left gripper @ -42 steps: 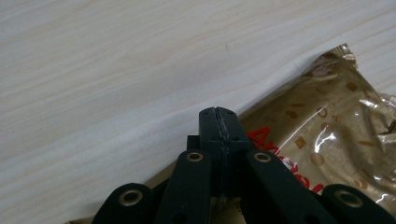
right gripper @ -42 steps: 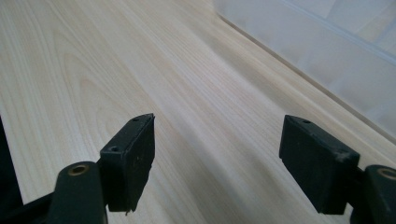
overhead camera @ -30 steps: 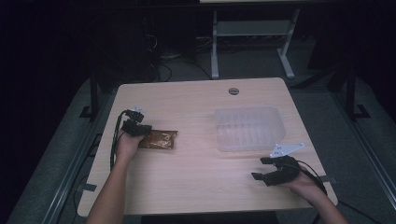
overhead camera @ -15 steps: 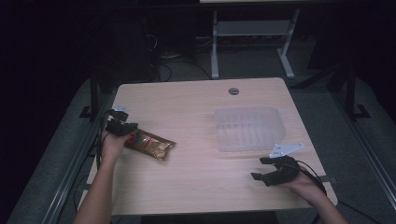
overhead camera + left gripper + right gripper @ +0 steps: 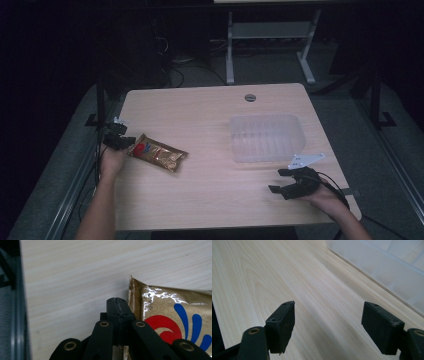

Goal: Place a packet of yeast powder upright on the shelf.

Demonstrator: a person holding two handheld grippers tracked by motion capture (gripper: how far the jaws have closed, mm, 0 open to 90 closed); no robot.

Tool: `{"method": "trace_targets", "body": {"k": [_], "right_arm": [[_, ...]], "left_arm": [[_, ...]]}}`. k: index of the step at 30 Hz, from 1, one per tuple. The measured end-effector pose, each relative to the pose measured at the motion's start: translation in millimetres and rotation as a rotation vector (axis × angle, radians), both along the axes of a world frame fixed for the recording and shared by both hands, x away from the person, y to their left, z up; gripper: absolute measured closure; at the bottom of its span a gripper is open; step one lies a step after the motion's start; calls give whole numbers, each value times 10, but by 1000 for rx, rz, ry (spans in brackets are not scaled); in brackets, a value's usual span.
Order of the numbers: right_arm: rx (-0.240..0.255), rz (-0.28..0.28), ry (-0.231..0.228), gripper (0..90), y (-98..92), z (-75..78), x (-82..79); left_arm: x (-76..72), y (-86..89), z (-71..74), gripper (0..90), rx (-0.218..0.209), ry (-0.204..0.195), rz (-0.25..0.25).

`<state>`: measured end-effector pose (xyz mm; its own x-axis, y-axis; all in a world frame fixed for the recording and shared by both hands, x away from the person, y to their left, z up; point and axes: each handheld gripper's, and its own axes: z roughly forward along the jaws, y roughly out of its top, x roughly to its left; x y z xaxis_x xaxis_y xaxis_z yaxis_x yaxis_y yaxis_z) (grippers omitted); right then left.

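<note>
A gold foil snack packet [image 5: 159, 153] with a red and blue logo lies at an angle on the left of the wooden table [image 5: 200, 105]. My left gripper [image 5: 122, 142] sits at the packet's left end, near the table's left edge. In the left gripper view its jaws are pressed together [image 5: 116, 301], and the packet [image 5: 172, 312] runs in under the right jaw, so they seem shut on its edge. My right gripper [image 5: 277, 180] rests near the front right of the table, open with nothing between its fingers [image 5: 328, 320].
A clear plastic container [image 5: 267, 137] stands right of centre, just beyond the right gripper; its wall [image 5: 387, 262] fills the upper right of the right gripper view. A round cable hole [image 5: 250, 97] is near the far edge. Dark floor and a desk frame lie beyond.
My left gripper has moved left toward the table's edge, and the packet has slid and turned with it. The right gripper has stayed put.
</note>
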<state>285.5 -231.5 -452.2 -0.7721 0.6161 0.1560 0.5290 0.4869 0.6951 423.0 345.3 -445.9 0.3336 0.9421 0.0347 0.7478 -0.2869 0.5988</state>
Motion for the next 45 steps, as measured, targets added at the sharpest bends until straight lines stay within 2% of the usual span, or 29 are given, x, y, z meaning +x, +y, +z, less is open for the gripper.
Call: {"method": "trace_targets", "body": {"k": [1, 3, 4, 10, 12, 13, 15, 19, 27, 31, 32, 36, 37, 45], "right_arm": [[1, -1, 1, 263, -2, -1, 1], [1, -5, 2, 263, -6, -3, 4], [0, -6, 2, 263, -6, -3, 5], [0, -3, -3, 263, -2, 6, -3], [0, -5, -2, 263, -7, 8, -3], [0, -5, -2, 263, -7, 8, -3], [1, -5, 0, 263, -6, 6, 1], [0, 0, -4, 263, 1, 6, 2], [1, -3, -3, 263, -13, 7, 5], [3, -4, -8, 263, -21, 14, 3], [3, -4, -8, 263, -21, 15, 2], [6, -4, -8, 263, -20, 21, 3], [7, -4, -7, 263, -21, 22, 3], [16, -4, -3, 263, -14, 21, 14]], "left_arm": [[-4, -14, -4, 899, 8, 2, -11], [-10, -27, -1, 899, -4, -1, -22], [-21, -62, 11, 899, -5, -3, -49], [-88, -203, -31, 899, -13, 23, -117], [-125, -248, -57, 899, -38, 29, -150], [-125, -248, -57, 899, -38, 29, -150], [-142, -315, -65, 899, -61, 32, -196], [-158, -430, -48, 899, -87, 33, -234], [-215, -628, -55, 899, -91, 54, -306], [-322, -758, -53, 899, -107, 59, -355], [-348, -785, -51, 899, -110, 71, -371], [-468, -915, -39, 899, -116, 68, -426], [-496, -952, -37, 899, -128, 66, -434], [-656, -1267, -9, 899, -142, 83, -541]]}}
